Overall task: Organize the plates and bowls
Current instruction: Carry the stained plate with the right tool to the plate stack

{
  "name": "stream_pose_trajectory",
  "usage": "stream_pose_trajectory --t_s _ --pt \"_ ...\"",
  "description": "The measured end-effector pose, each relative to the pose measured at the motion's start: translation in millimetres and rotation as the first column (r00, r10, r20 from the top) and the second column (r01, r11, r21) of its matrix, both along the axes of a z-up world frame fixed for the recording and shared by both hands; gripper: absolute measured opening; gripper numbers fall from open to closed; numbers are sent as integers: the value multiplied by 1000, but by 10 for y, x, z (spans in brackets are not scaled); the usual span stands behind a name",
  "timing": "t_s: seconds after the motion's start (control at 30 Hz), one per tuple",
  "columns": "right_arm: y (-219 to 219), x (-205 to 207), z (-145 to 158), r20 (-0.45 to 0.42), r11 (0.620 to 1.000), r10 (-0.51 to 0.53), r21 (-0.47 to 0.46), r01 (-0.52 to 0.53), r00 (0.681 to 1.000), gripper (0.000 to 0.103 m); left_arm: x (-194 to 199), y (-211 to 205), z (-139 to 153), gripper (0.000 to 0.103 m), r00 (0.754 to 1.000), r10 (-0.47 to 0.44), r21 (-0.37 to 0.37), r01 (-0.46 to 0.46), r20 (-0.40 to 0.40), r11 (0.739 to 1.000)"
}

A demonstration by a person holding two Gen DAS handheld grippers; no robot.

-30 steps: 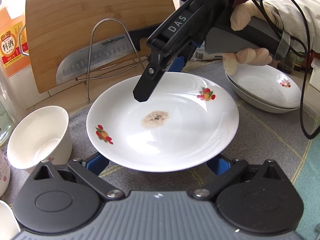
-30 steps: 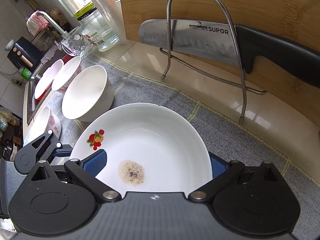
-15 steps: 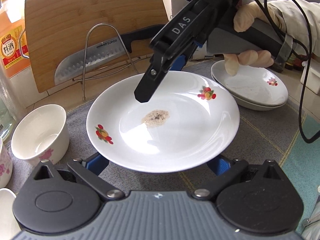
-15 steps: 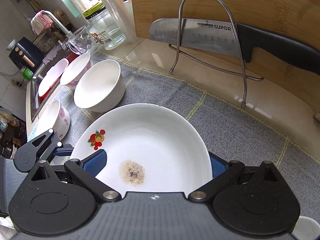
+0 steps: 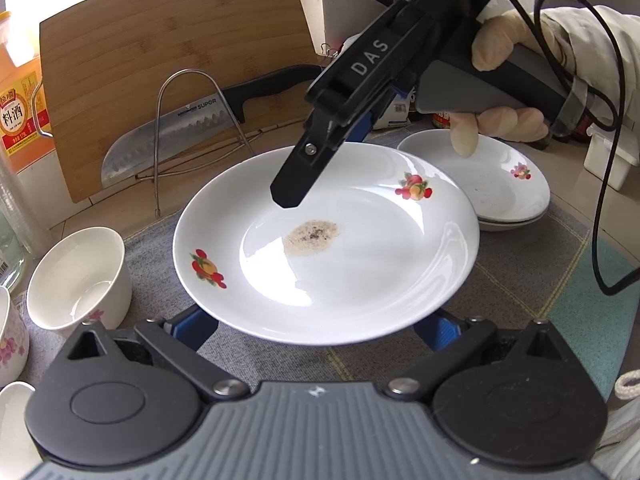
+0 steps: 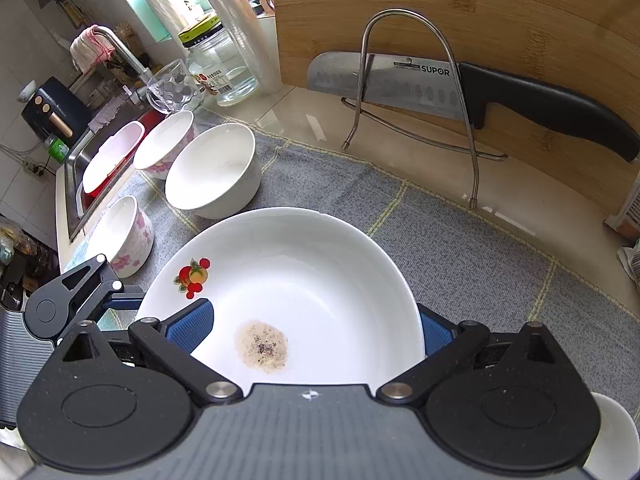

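A white plate (image 5: 360,272) with fruit prints and a brown stain hangs above the grey mat, tilted. My right gripper (image 6: 312,328) grasps it: the left pad lies on its top face and the right pad sits under the rim. In the left wrist view my right gripper (image 5: 320,160) reaches over the far rim, held by a gloved hand (image 5: 500,48). My left gripper (image 5: 316,324) is open, both fingers under the near rim. Behind on the right stands a stack of matching plates (image 5: 492,188).
A plain white bowl (image 6: 216,168) and two flowered bowls (image 6: 164,144) (image 6: 120,236) stand on the mat (image 6: 460,248) beside the sink. Behind are a knife (image 6: 420,84) on a wire rack, a wooden cutting board (image 6: 480,8) and a glass jar (image 6: 216,64).
The plate and both grippers have moved together, up and back from the cutting board. The stack of plates has come fully into view, and more bowls show on the left.
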State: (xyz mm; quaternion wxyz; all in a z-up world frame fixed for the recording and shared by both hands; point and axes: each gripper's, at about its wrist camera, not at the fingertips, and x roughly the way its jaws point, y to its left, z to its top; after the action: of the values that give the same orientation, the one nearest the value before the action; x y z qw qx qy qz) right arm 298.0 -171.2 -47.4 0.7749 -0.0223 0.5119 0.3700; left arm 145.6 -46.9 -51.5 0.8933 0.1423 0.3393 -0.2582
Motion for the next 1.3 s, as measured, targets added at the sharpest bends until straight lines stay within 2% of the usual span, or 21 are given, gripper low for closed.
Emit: stream_pose_trajectory --t_s 0.6,1.3 --pt "-616 -266 145 22 993 -115 7 114 993 103 -124 -487 162 102 992 -127 -5 127 10 992" --pt "-1515 -436 23 15 961 -278 1 278 960 103 -14 -1157 98 102 962 -273 -3 273 -18 962"
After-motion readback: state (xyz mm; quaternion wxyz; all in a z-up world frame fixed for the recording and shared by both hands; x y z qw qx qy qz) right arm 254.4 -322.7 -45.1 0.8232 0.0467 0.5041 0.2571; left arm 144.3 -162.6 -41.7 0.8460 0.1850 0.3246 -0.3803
